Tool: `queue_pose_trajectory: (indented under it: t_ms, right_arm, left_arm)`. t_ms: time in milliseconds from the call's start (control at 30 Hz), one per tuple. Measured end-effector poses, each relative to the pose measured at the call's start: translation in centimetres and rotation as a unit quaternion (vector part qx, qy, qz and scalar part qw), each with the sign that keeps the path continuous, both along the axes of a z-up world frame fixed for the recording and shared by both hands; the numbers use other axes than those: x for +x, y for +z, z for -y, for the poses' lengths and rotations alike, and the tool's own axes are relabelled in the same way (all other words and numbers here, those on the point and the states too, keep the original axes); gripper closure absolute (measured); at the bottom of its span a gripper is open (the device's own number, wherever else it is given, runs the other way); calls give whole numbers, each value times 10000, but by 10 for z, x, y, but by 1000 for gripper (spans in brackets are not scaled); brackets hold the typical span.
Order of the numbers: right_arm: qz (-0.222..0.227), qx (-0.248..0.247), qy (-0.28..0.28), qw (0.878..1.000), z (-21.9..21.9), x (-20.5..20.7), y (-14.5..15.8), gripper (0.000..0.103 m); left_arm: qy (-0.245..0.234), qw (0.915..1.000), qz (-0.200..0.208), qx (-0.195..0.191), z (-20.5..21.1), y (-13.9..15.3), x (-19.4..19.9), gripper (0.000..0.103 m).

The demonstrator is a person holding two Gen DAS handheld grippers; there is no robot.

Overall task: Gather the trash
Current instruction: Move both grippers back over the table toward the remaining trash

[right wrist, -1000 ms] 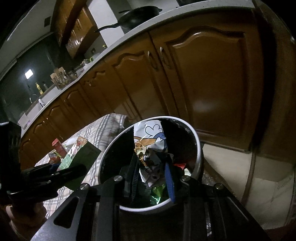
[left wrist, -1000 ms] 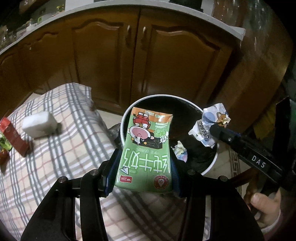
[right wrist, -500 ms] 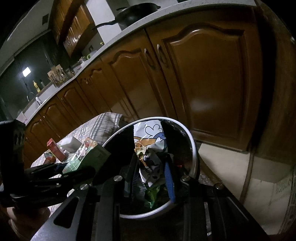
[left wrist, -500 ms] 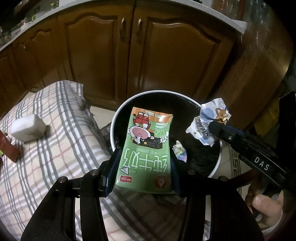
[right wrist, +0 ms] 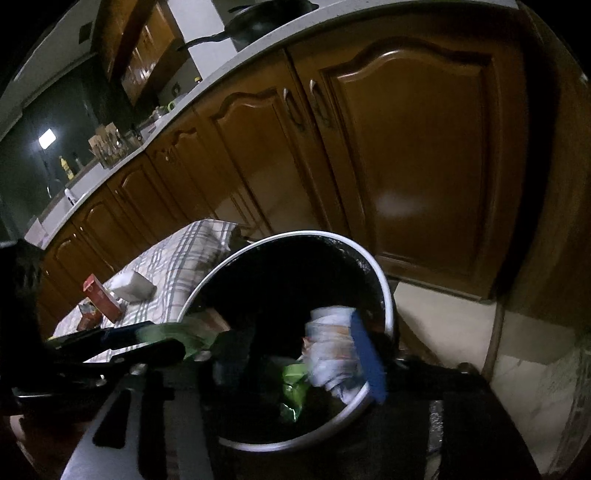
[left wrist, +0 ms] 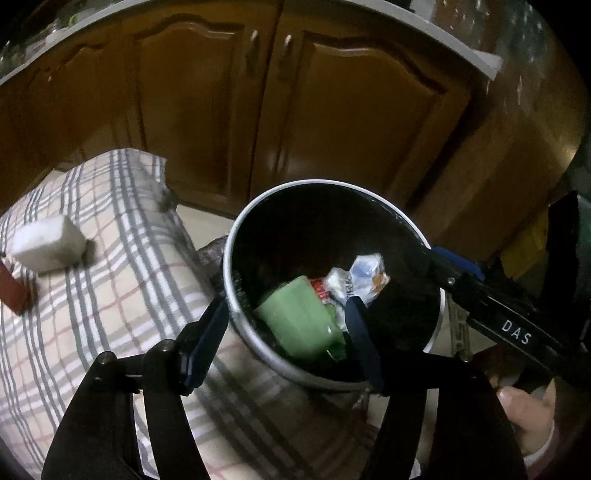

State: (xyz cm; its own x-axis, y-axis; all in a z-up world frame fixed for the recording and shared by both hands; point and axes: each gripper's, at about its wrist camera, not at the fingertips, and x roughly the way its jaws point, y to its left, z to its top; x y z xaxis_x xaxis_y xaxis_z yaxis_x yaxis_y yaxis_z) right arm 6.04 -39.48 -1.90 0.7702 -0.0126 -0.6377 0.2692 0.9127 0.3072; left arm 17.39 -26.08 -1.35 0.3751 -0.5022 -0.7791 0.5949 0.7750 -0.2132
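Green carton (left wrist: 299,321), grey-checked cloth (left wrist: 122,266)

You're in a home kitchen: brown wooden cabinets (right wrist: 406,155), pale worktop (right wrist: 221,74) with frying pan (right wrist: 266,22), tiled floor (right wrist: 443,314).

White capital letters "DAS" show clearly on the black arm of the right gripper (left wrist: 439,273), seen from the left wrist. The green carton (left wrist: 299,321) in the bin (left wrist: 236,236) is blurred, its print unreadable. The crumpled wrapper (left wrist: 364,275) carries coloured print, none of it legible.
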Motion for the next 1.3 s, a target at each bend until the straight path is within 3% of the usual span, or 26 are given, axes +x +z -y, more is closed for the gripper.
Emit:
queue_pose_trajectory:
  t_ms: [333, 900, 1300]
  right_arm:
    - [251, 165, 179, 9994, -25, 1, 9, 31]
    - [158, 215, 1316, 9909, -131, 46, 3, 30]
    - [112, 180, 1960, 9804, -192, 73, -1, 30]
  left_arm:
    - [658, 9976, -13, -206, -68, -6, -8, 34]
    - [2010, 9792, -12, -292, -221, -16, -11, 34]
    - [2575, 9661, 26, -160, -288, -19, 6, 34]
